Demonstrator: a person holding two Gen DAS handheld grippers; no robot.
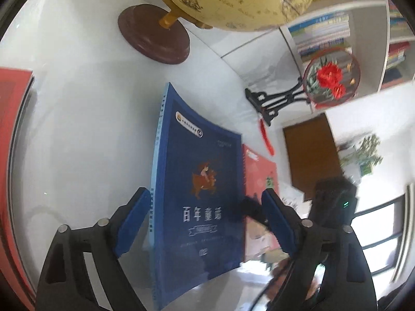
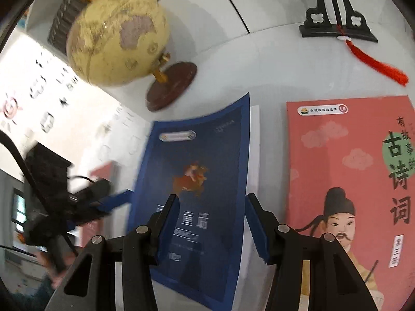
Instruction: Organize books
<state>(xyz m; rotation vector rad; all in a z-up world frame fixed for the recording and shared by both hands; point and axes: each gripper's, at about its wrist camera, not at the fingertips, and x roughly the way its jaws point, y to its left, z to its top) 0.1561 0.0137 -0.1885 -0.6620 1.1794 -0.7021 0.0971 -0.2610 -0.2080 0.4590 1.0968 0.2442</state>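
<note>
A dark blue book point(image 1: 202, 171) with white title characters lies tilted on the white table point(image 1: 85, 119), its cover bowed. My left gripper point(image 1: 206, 223) is open, its fingers wide on either side of the book and the right pad well clear of the book's edge. In the right wrist view the blue book point(image 2: 197, 171) shows white pages along its right edge. My right gripper point(image 2: 211, 224) is open astride that edge, one finger over the cover. One of the left gripper's fingers point(image 2: 114, 202) sits at the book's left edge. A pink book point(image 2: 350, 181) lies flat to the right.
A yellow globe point(image 2: 116, 39) on a brown base point(image 1: 153, 33) stands behind the books. A black stand point(image 2: 334, 26) with a red tassel holds an embroidered round fan point(image 1: 332, 80). Another red book point(image 1: 13, 129) lies far left. Bookshelves point(image 1: 321, 33) fill the background.
</note>
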